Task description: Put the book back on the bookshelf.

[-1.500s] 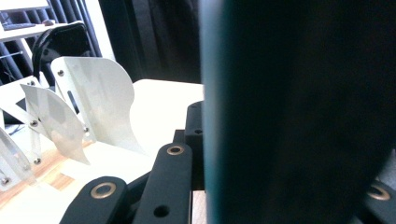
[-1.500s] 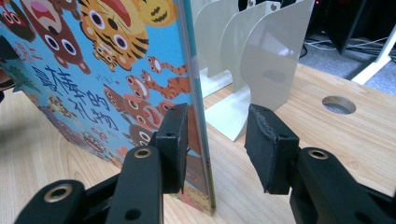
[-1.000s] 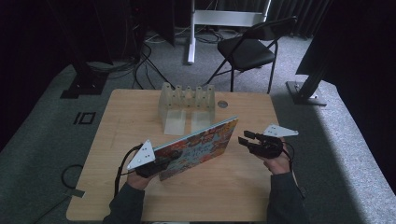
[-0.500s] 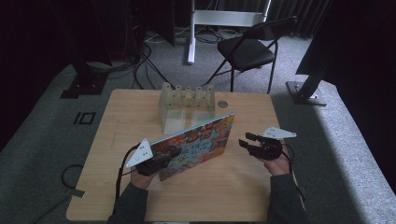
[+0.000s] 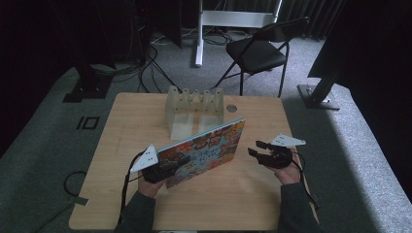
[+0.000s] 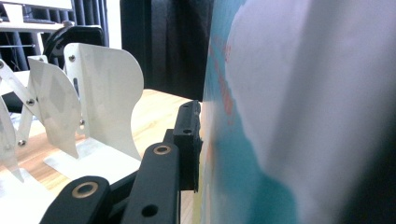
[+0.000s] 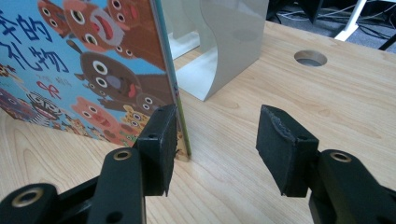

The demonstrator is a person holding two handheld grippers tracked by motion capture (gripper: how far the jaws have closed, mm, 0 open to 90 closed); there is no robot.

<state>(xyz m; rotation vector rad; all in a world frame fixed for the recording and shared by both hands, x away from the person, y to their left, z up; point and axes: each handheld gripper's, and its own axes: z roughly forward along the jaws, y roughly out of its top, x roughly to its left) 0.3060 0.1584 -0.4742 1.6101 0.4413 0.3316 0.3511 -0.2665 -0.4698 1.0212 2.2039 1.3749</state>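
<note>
You sit at a light wooden table (image 5: pixel 243 194) with a small round hole (image 5: pixel 231 108) near its far edge. The table stands on a grey carpet floor (image 5: pixel 359 160). Behind it you see a black folding chair (image 5: pixel 260 51) and a white stand (image 5: pixel 228 19). Black cables (image 5: pixel 155 60) lie on the floor. Dark curtains (image 5: pixel 58 34) hang at the back.

The book (image 6: pixel 299 112) is blurred and hides the left gripper's (image 6: pixel 201 140) far side.
</note>
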